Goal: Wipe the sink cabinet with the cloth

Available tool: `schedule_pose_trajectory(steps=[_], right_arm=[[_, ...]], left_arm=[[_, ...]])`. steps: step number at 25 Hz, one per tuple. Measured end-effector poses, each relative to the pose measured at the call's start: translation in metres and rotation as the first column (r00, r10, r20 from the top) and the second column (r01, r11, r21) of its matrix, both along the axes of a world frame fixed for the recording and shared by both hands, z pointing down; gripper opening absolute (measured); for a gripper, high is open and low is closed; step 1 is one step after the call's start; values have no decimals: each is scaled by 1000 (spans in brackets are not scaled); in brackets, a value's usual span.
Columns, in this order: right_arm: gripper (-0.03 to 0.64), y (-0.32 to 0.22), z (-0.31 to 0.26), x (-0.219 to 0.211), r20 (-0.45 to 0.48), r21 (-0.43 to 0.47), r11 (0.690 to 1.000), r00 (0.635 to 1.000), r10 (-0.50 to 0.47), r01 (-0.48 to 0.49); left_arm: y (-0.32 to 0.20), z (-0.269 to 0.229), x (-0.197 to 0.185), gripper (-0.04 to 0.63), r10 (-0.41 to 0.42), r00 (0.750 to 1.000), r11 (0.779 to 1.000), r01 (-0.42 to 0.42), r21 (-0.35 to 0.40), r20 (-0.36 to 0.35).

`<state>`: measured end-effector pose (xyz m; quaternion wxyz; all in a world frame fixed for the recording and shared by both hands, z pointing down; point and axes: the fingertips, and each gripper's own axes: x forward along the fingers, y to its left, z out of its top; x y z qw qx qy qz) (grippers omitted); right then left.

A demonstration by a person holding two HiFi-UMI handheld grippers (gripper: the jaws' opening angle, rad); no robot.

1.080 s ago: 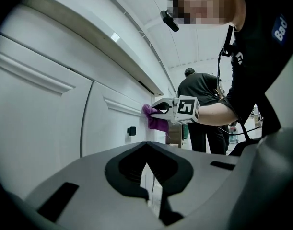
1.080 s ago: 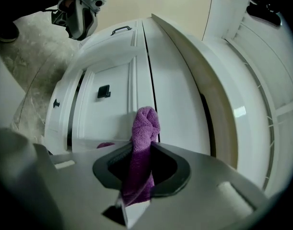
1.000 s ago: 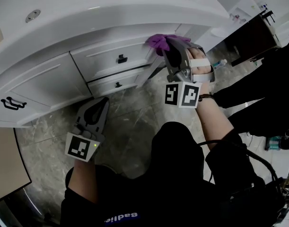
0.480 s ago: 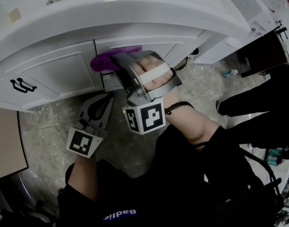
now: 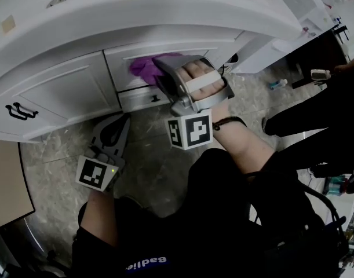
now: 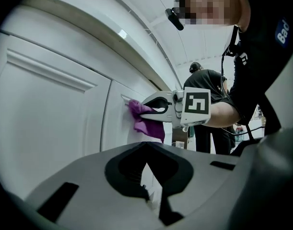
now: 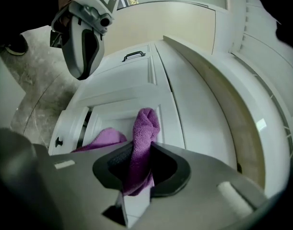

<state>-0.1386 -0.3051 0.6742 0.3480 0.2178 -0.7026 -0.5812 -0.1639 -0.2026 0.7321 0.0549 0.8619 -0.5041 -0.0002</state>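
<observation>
Midway through the wipe: below the white panelled sink cabinet [image 5: 61, 91], the left tool [image 5: 124, 119] hangs closed and empty over the grey marbled floor [image 5: 153, 149]. Higher, the right tool [image 7: 139, 150] clamps the purple terry cloth [image 7: 145, 126] against the cabinet's upper drawer front [image 5: 130, 54]. The next stroke likely calls for steady sideways pressure. The cabinet's overhanging white countertop rim [image 5: 165, 16] limits room upward.

Cloth [image 5: 141, 68] was purple, cabinet [image 5: 61, 91] white with black handles [image 5: 17, 111], floor [image 5: 153, 155] veined grey, left gripper [image 5: 127, 119] and right gripper [image 5: 158, 63] grey with black-and-white square markers [image 5: 190, 131].
</observation>
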Motion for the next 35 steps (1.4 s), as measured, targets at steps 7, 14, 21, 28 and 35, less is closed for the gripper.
schedule_pose_trajectory(steps=[7,14,21,28,35], right_arm=[[74,-41,1,79,2,-4,989,989,148,-148],[74,-58,20,131,-28,-7,969,969,245,-245],[74,30,11,23,88,-135,991,996,25,-13],[74,49,41,-64,26,-131,985,993,-111,113],[74,11,44,-19,-24,-119,993,1000,-6,3]], left_arm=[[-12,8,4,-11,9,1000,1000,-9,-16,-25],[-10,7,6,-11,13,1000,1000,-13,-12,-15],[-7,1,-9,-11,-17,1000,1000,17,0,-16],[5,6,-41,-11,-93,995,995,92,-25,-23],[4,10,-46,-11,-88,996,996,88,-27,-28]])
